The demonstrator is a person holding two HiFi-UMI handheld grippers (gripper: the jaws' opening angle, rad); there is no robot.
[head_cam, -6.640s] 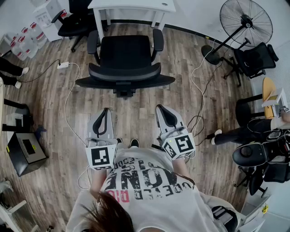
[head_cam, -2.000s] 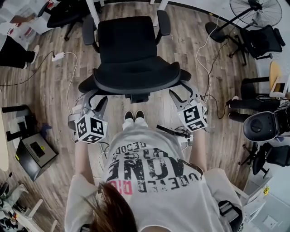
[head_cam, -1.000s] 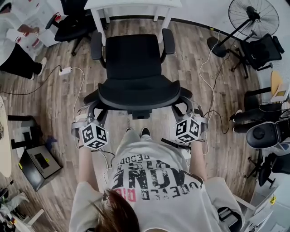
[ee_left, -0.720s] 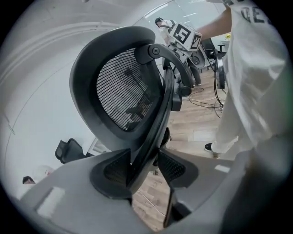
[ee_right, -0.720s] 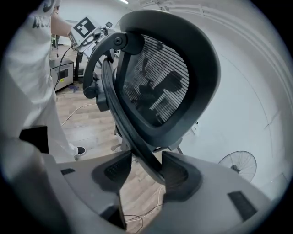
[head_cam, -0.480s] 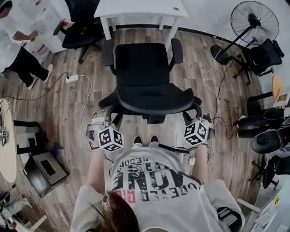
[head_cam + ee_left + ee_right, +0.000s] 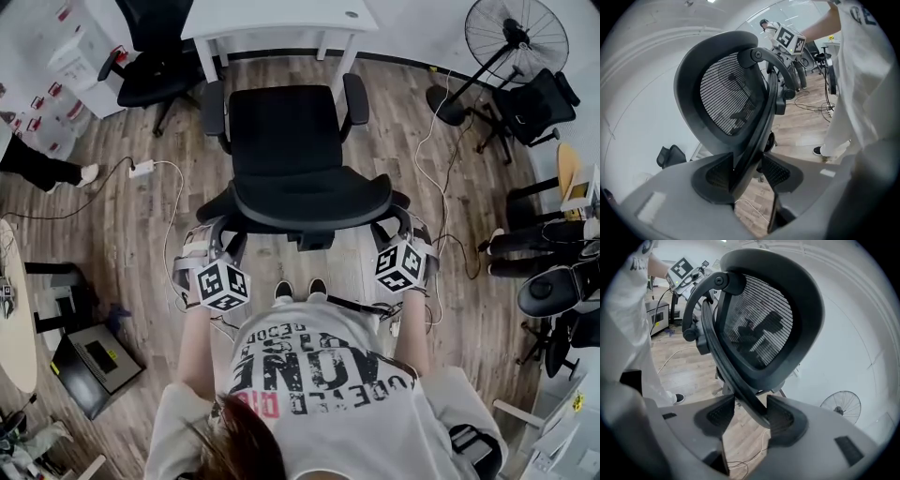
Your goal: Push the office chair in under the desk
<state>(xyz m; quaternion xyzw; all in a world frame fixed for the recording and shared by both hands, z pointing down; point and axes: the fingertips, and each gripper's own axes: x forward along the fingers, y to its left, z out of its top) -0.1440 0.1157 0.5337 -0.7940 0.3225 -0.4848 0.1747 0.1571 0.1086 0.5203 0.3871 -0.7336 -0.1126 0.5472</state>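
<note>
The black office chair (image 7: 281, 117) faces the white desk (image 7: 272, 14), its armrests near the desk's legs. I stand behind its curved mesh backrest (image 7: 309, 202). My left gripper (image 7: 217, 234) holds the backrest's left side. In the left gripper view the dark backrest frame (image 7: 754, 117) runs between both pads of the left gripper (image 7: 747, 171). My right gripper (image 7: 398, 225) holds the right side. In the right gripper view the frame (image 7: 736, 376) crosses between the pads of the right gripper (image 7: 751, 411). Both are shut on the frame.
A second black chair (image 7: 155, 61) stands left of the desk. A floor fan (image 7: 516, 37) and more chairs (image 7: 530, 103) stand at the right. Cables (image 7: 169, 216) trail over the wood floor. A black box (image 7: 98, 361) sits lower left. A person's leg (image 7: 37, 164) is at the left edge.
The chair and both grippers have edged a little toward the desk. The person at the left has moved mostly out of view. Both grips look unchanged.
</note>
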